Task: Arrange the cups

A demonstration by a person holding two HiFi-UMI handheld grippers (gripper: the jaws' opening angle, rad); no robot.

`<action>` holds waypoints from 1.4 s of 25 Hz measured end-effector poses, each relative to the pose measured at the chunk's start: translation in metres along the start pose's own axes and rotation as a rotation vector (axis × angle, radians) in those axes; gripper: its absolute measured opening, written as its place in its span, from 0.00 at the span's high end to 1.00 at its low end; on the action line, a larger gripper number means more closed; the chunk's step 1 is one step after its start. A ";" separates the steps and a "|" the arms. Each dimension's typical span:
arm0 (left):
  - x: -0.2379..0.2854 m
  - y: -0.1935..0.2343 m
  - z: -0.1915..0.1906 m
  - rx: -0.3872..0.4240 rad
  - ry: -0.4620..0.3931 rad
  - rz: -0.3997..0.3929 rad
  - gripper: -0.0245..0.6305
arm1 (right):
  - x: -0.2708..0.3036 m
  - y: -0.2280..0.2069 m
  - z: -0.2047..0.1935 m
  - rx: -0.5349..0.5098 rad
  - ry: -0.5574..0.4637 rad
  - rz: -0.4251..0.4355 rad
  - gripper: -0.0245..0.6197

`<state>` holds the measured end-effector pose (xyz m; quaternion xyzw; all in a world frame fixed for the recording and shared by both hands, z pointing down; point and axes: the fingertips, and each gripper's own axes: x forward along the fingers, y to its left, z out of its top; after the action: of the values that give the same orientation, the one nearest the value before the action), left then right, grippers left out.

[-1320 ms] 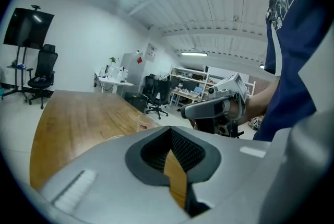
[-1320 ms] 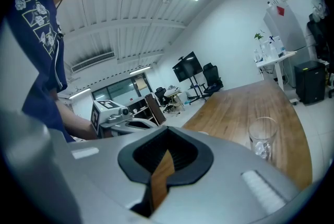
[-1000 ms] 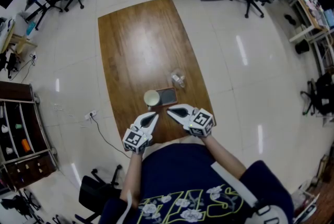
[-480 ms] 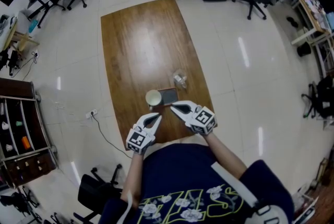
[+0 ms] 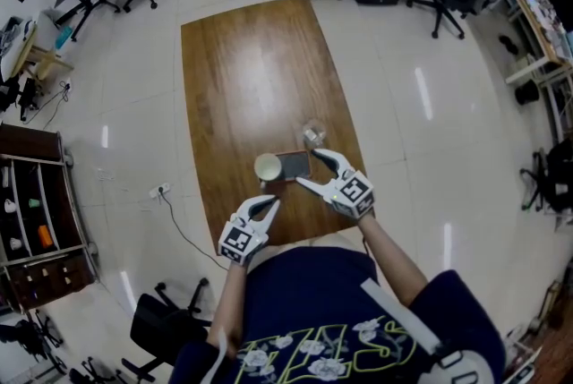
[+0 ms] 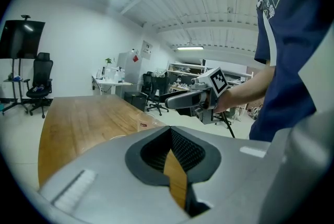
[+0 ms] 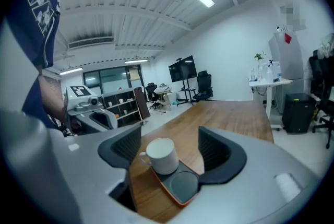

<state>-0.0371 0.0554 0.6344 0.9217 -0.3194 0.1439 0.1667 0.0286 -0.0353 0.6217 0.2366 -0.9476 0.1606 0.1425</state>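
A white mug (image 7: 160, 156) and dark tray (image 7: 183, 186) on wooden table (image 7: 235, 118).

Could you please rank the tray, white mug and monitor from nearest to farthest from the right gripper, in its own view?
1. Tray, just ahead of the open jaws.
2. White mug, just behind it, left.
3. Monitor, beyond the table's far end.

White mug (image 7: 160, 154) upright at tray's (image 7: 183, 187) edge, glass (image 5: 312, 136) nearby.

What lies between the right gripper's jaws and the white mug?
Only the near, bare end of the dark orange-rimmed tray; the white mug stands at its far end, ahead of the right gripper. The right gripper view shows this.
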 end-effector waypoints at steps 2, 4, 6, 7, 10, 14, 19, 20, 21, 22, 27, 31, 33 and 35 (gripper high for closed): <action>0.000 0.000 -0.002 0.012 0.011 0.008 0.96 | 0.004 -0.019 -0.010 -0.057 0.021 -0.054 0.36; -0.003 0.001 -0.003 0.017 0.017 0.017 0.96 | 0.012 -0.038 -0.017 -0.094 0.043 -0.103 0.22; -0.007 0.003 -0.005 0.016 0.022 0.032 0.96 | 0.023 -0.056 -0.026 -0.108 0.076 -0.141 0.12; -0.009 0.003 -0.005 0.015 0.024 0.039 0.96 | 0.028 -0.065 -0.029 -0.108 0.094 -0.159 0.09; -0.012 0.001 -0.006 0.002 0.021 0.054 0.96 | 0.036 -0.091 -0.034 -0.092 0.140 -0.207 0.06; -0.016 0.000 -0.012 -0.013 0.029 0.073 0.96 | 0.051 -0.123 -0.056 -0.046 0.222 -0.249 0.06; -0.023 0.003 -0.012 -0.039 0.021 0.116 0.96 | 0.067 -0.151 -0.091 0.023 0.292 -0.279 0.06; -0.024 0.005 -0.012 -0.041 0.021 0.122 0.96 | 0.069 -0.156 -0.098 0.030 0.303 -0.284 0.07; -0.026 0.007 -0.012 -0.043 0.022 0.128 0.96 | 0.071 -0.159 -0.104 0.034 0.312 -0.288 0.09; -0.028 0.008 -0.014 -0.048 0.021 0.134 0.96 | 0.073 -0.160 -0.107 0.031 0.319 -0.291 0.13; -0.034 0.014 -0.019 -0.106 -0.010 0.163 0.96 | 0.077 -0.163 -0.105 -0.032 0.338 -0.327 0.32; -0.032 0.011 -0.020 -0.118 -0.012 0.169 0.96 | 0.076 -0.163 -0.104 -0.024 0.333 -0.339 0.33; -0.030 0.009 -0.020 -0.104 -0.002 0.165 0.96 | 0.076 -0.163 -0.105 -0.026 0.335 -0.347 0.33; -0.029 0.008 -0.021 -0.102 0.007 0.162 0.96 | 0.076 -0.162 -0.105 -0.042 0.339 -0.345 0.33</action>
<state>-0.0674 0.0734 0.6444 0.8827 -0.3991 0.1437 0.2024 0.0645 -0.1623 0.7814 0.3614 -0.8588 0.1516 0.3298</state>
